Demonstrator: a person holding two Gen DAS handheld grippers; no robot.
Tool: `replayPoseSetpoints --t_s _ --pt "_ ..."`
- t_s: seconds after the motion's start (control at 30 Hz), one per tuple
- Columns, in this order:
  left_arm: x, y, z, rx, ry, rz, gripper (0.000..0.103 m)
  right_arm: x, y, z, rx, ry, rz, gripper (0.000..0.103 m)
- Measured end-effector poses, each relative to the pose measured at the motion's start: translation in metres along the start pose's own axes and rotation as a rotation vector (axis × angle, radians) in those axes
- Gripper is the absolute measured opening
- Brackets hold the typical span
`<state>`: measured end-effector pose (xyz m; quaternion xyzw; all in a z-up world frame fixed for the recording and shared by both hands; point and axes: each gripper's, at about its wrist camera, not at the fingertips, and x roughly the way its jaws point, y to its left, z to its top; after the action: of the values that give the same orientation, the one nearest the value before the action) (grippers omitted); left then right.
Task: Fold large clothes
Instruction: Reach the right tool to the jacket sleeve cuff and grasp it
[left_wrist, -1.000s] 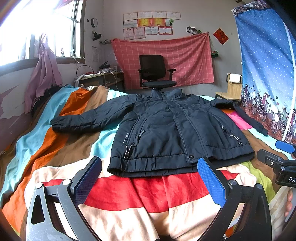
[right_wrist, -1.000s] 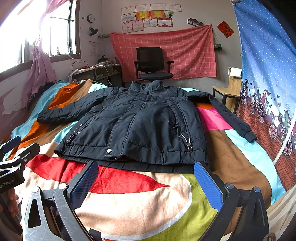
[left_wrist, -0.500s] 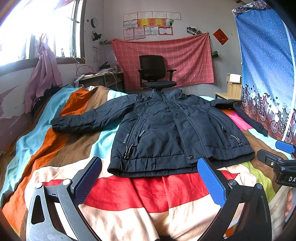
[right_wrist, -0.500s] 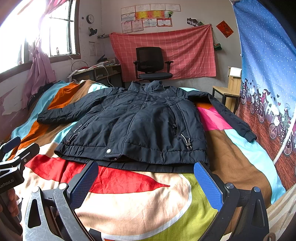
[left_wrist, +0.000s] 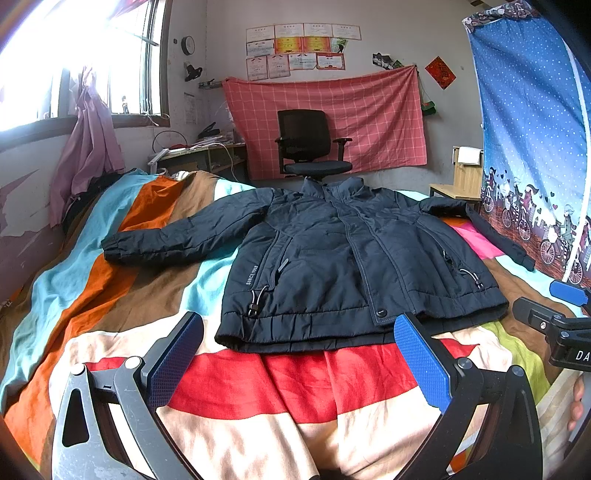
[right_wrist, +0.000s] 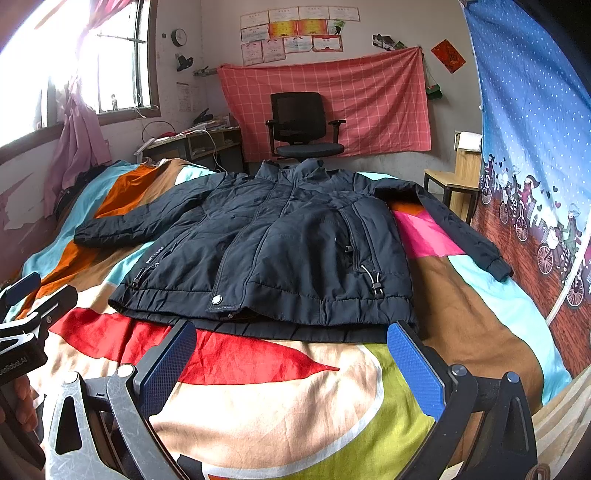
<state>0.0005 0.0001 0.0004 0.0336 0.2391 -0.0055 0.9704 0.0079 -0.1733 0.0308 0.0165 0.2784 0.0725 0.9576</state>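
A dark navy padded jacket (left_wrist: 332, 266) lies flat, front up, on a bed with a bright multicoloured cover (left_wrist: 295, 387). Both sleeves are spread out to the sides and the hem faces me. It also shows in the right wrist view (right_wrist: 295, 251). My left gripper (left_wrist: 299, 362) is open and empty, just short of the hem's left half. My right gripper (right_wrist: 291, 360) is open and empty, just short of the hem's right half. Each gripper shows at the edge of the other's view.
A black office chair (left_wrist: 310, 147) stands beyond the bed's far end, before a red checked cloth on the wall. A desk (left_wrist: 199, 155) and window are at far left. A blue patterned curtain (left_wrist: 535, 147) hangs along the right; a wooden stool (right_wrist: 454, 184) stands beside it.
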Motion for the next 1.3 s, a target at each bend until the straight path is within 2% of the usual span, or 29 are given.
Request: replayPoseSetpoints --t_s 0.23,0.4,0.5,0.57,0.67,0.87,1.03,1.1,1.2,1.3 --pt "0.001 0.0 0.005 0.007 0.018 0.018 0.101 0.003 -0.004 0.003 0.007 0.011 -0.002 0.103" --pt "0.016 0.003 0.005 -0.005 0.072 0.044 0.101 0.009 -0.009 -0.001 0.017 0.031 -0.002 0.103" --pt "0.026 0.0 0.009 0.019 0.109 0.098 0.101 0.014 -0.016 0.005 0.028 0.043 0.003 0.103" --pt "0.037 -0.005 0.011 0.074 0.148 0.159 0.101 0.021 -0.025 0.015 0.042 0.068 0.035 0.103" --pt "0.051 -0.009 0.014 0.124 0.204 0.203 0.101 0.029 -0.042 0.028 0.058 0.086 0.07 0.103" --pt "0.076 -0.013 0.038 0.105 0.277 0.173 0.101 0.042 -0.084 0.057 0.079 0.083 0.067 0.103" --pt "0.098 -0.033 0.078 0.124 0.341 0.141 0.101 0.06 -0.112 0.084 0.063 0.118 -0.035 0.103" --pt "0.107 -0.04 0.097 0.134 0.325 0.154 0.101 0.067 -0.123 0.094 0.074 0.124 -0.059 0.103" --pt "0.122 -0.05 0.124 0.179 0.244 0.186 0.101 0.071 -0.142 0.107 0.131 0.105 -0.051 0.103" --pt "0.143 -0.055 0.148 0.228 0.207 0.207 0.101 0.076 -0.159 0.119 0.161 0.085 -0.054 0.103"
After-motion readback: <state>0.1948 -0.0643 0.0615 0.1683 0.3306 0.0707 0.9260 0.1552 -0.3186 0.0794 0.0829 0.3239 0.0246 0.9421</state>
